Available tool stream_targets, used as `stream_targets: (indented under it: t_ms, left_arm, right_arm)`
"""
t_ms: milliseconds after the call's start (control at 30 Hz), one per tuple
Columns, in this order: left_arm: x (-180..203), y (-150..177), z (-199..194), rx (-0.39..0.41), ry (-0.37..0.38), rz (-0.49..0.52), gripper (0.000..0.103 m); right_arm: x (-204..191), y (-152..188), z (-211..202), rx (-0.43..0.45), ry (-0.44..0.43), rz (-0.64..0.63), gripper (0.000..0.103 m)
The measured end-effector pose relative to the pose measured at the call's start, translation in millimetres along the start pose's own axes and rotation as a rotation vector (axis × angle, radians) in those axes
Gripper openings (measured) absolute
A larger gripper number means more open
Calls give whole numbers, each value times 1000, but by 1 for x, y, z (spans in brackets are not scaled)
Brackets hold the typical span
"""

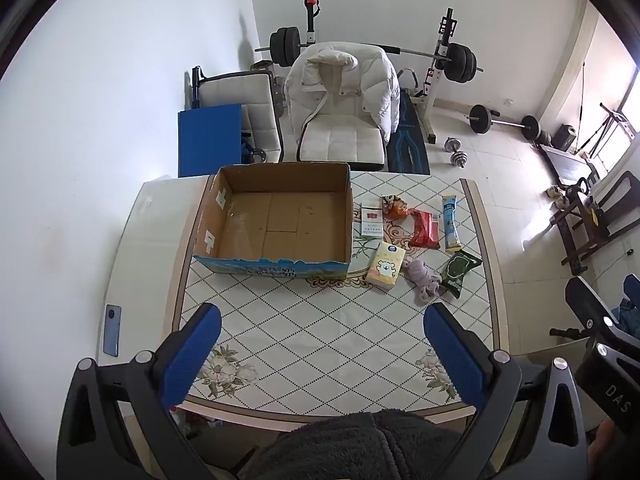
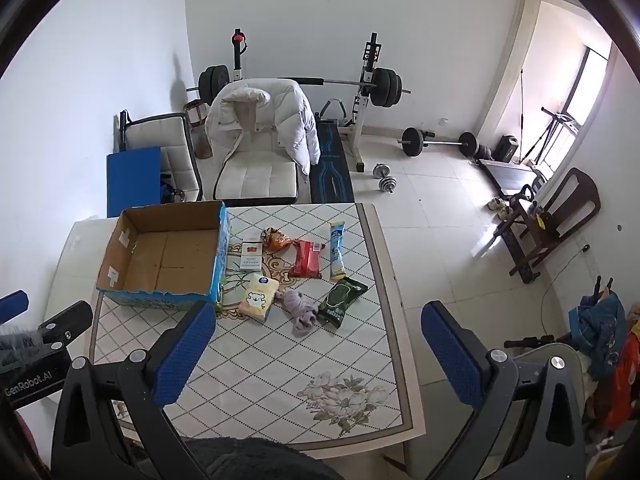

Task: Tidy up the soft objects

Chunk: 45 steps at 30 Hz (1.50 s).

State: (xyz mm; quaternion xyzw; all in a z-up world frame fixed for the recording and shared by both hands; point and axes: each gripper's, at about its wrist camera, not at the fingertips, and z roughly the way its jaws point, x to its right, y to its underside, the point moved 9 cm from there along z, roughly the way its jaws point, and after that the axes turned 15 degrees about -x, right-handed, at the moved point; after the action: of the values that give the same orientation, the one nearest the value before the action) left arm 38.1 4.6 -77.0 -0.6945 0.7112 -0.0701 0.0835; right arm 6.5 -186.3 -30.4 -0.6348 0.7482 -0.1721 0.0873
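we hold both tools above the near edge of the table (image 1: 336,332), which wears a white cloth with a diamond grid and printed flowers. the left gripper (image 1: 322,320) hangs over the near middle of the cloth with its blue-padded jaws wide apart and nothing between them. the right gripper (image 2: 318,326) sits further right, its jaws just as wide apart and bare, the right finger out past the table's right edge over the floor.

on the far left of the table stands an open cardboard box (image 1: 276,220), its brown floor showing, with a blue printed band along its near wall. the soft things lie in a loose cluster just right of it. a yellow tissue pack (image 1: 385,266) with a bear on it lies nearest the box's near right corner, touching a crumpled lilac cloth (image 1: 424,280) to its right. a dark green pouch (image 1: 460,272) lies just right of the cloth. farther back we see a white and red carton (image 1: 371,220), an orange snack bag (image 1: 394,206), a red packet (image 1: 425,229) and a long blue and white sachet (image 1: 451,222).

a blue phone (image 1: 112,330) lies at the table's left edge, and a white padded jacket (image 1: 344,84) drapes over a chair beyond the far side.
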Motion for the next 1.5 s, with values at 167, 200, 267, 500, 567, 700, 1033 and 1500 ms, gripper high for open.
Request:
stream_targets:
  t_ms: [167,200,267,500,567,700,1033,1500]
  left_arm:
    - [0,-1,-1,7,-3,-2,103]
    - [-2,-2,-2,14,-3,-5,103]
    - [-3,-3,-5,29,-7,-9,103]
    - [-4,-5,-16,71,-16,-10,103]
    - [-5,-6,-16,74,-15,-9,103]
    - [-5,-7,-17,79,-12,-9,103]
    - [-3,-7,-18,76,-13,-6,103]
    - [1,-5,-10,61,-7,2,103]
  right_arm:
    - [0,-2,-3,16,11,2,103]
    - [1,-3,-3,18,9,4,103]
    - [2,-4,-5,23,10,7,103]
    - [1,-8,-11,33,16,6,103]
    - [0,-9,-14,37,16,7,103]
    - [1,-11,-16,42,19,10,103]
    - [2,-8,-17,43,18,9,103]
    - [6,-9,-15,36,16,9,103]
